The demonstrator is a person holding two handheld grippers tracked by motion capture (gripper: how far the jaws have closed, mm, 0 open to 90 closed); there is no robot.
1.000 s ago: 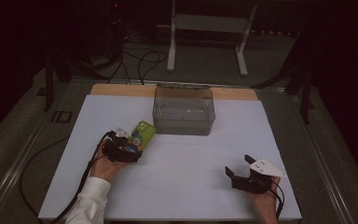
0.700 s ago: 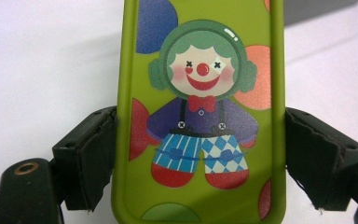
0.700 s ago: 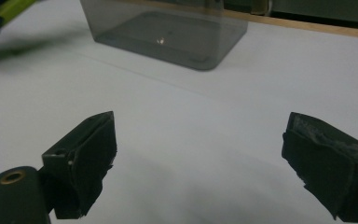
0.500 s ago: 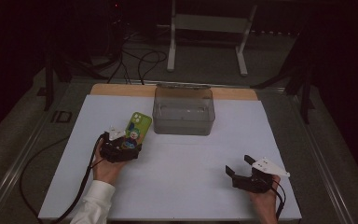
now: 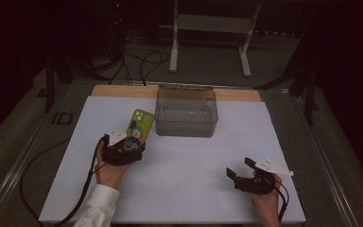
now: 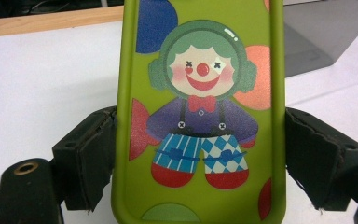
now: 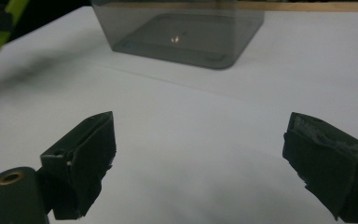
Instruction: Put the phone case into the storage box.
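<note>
Tabletop (image 5: pixel 194 189) under a white sheet, seen from above, with a person's two hands entering from the near edge. Left tongs (image 5: pixel 131 147) are clamped on a green phone case (image 5: pixel 139 130) printed with a clown figure; the case slants up and away from the hand, its far end just beside the near left corner of a clear grey plastic bin (image 5: pixel 186 111) that stands on the sheet near the far edge. In the left gripper view the two black jaws press against the long sides of the phone case (image 6: pixel 200 116), printed face toward the camera, the tongs (image 6: pixel 200 154) gripping it near its lower end. Right tongs (image 5: pixel 238 170) sit low over the sheet at the near right, well apart from the case, with jaws spread and nothing between them. In the right gripper view both pads (image 7: pixel 81 154) stand wide over bare white sheet, the bin (image 7: pixel 177 28) beyond them and a strip of green case (image 7: pixel 7 23) at the upper left edge.
</note>
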